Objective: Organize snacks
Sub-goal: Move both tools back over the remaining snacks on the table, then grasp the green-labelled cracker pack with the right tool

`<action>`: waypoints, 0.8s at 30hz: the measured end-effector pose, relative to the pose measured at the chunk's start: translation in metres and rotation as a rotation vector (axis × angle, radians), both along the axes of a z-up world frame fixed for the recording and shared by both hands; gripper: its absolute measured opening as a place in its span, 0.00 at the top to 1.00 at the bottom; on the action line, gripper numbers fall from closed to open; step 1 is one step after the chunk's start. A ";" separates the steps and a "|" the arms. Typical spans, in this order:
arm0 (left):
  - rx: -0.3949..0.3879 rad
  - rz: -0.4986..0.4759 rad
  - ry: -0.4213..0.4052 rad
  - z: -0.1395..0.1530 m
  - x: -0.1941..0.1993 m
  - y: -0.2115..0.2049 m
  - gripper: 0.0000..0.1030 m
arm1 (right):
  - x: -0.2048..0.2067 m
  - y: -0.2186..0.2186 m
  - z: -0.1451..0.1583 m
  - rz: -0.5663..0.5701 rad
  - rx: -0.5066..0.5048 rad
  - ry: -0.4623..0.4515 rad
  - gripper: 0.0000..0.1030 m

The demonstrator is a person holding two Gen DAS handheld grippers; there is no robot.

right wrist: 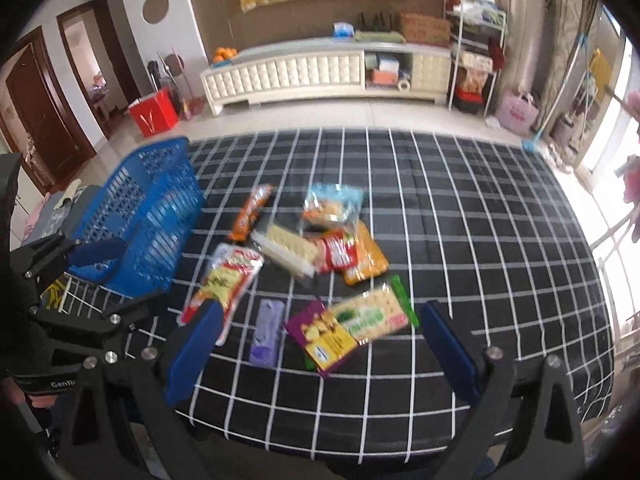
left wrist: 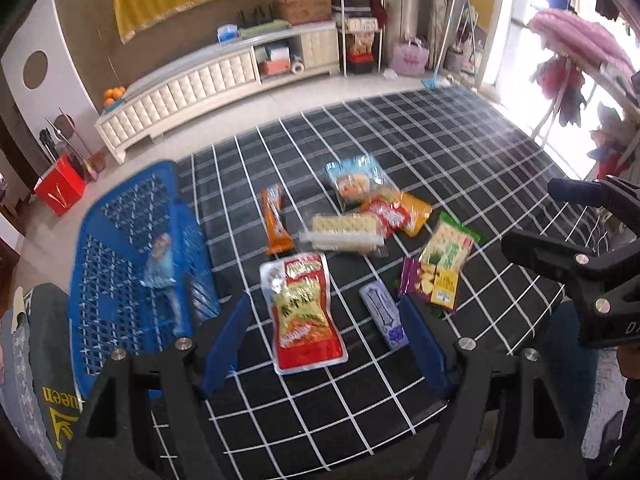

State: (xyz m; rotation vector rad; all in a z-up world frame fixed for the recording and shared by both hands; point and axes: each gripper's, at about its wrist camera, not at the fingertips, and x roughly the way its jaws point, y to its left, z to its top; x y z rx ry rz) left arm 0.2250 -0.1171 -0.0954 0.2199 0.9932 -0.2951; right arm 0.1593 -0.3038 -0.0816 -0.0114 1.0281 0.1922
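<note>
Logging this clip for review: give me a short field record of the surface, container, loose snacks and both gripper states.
surface: black checked cloth
container: blue basket, at the cloth's left edge, one packet inside
loose snacks: about nine packets clustered mid-cloth, including red-yellow pouch and purple bar
left hand-held gripper: open, empty, over the pouch
right hand-held gripper: open, empty

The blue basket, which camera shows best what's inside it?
The left wrist view. It looks down into the blue basket, where one light blue packet lies on the mesh floor. The right wrist view shows mostly the basket's outer side wall, and its contents cannot be made out there.
</note>
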 end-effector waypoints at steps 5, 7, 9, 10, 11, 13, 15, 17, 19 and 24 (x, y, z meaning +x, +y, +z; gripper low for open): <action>0.011 0.014 0.063 -0.029 0.008 -0.005 0.27 | 0.005 -0.014 -0.029 -0.020 0.002 0.061 0.03; 0.015 0.024 0.087 -0.040 0.012 -0.007 0.27 | 0.008 -0.019 -0.039 -0.036 0.001 0.087 0.03; 0.014 0.033 0.103 -0.049 0.016 -0.008 0.27 | 0.012 -0.026 -0.049 -0.060 0.007 0.113 0.03; 0.011 0.037 0.110 -0.052 0.019 -0.009 0.27 | 0.016 -0.029 -0.054 -0.075 0.013 0.128 0.03; 0.008 0.040 0.116 -0.055 0.022 -0.010 0.27 | 0.019 -0.032 -0.059 -0.089 0.020 0.143 0.03; 0.003 0.045 0.129 -0.061 0.028 -0.012 0.27 | 0.025 -0.036 -0.069 -0.106 0.050 0.177 0.03; -0.001 0.044 0.141 -0.068 0.036 -0.015 0.27 | 0.032 -0.038 -0.078 -0.119 0.082 0.207 0.03; -0.003 0.038 0.149 -0.073 0.043 -0.019 0.27 | 0.039 -0.042 -0.087 -0.152 0.109 0.242 0.03; 0.003 0.029 0.156 -0.079 0.052 -0.025 0.27 | 0.048 -0.046 -0.096 -0.196 0.140 0.278 0.03; 0.037 -0.003 0.155 -0.091 0.066 -0.036 0.27 | 0.066 -0.060 -0.123 -0.334 0.245 0.402 0.05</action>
